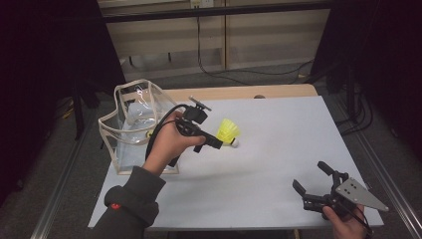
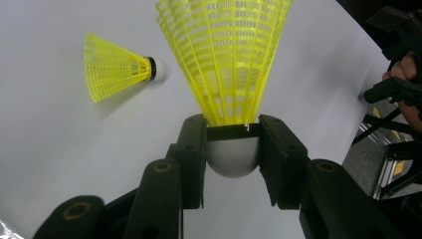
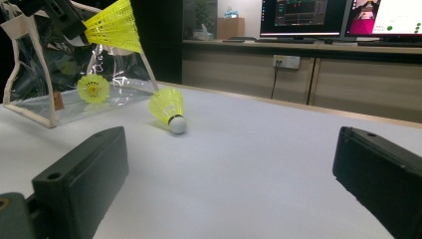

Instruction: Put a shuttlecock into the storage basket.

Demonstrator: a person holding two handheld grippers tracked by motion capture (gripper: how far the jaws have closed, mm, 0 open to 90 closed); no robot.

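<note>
With the left gripper (image 2: 232, 149) clamped on the held shuttlecock (image 2: 226, 59) by its white cork just beside the clear bag (image 1: 130, 124), carry it over the bag's open top before releasing

— How many shuttlecocks do you count?
— Three yellow ones: a held shuttlecock (image 2: 224, 59) clamped between one gripper's jaws, a loose shuttlecock (image 3: 167, 109) lying on the table (image 1: 278, 149), and a bagged shuttlecock (image 3: 93, 88) inside the bag.
— And bags?
— One clear bag (image 1: 130, 119).
— Grippers?
— Two: the left gripper (image 1: 215, 141) and the right gripper (image 1: 310, 179). In the right gripper view there are two monitors (image 3: 303, 17) behind.
</note>
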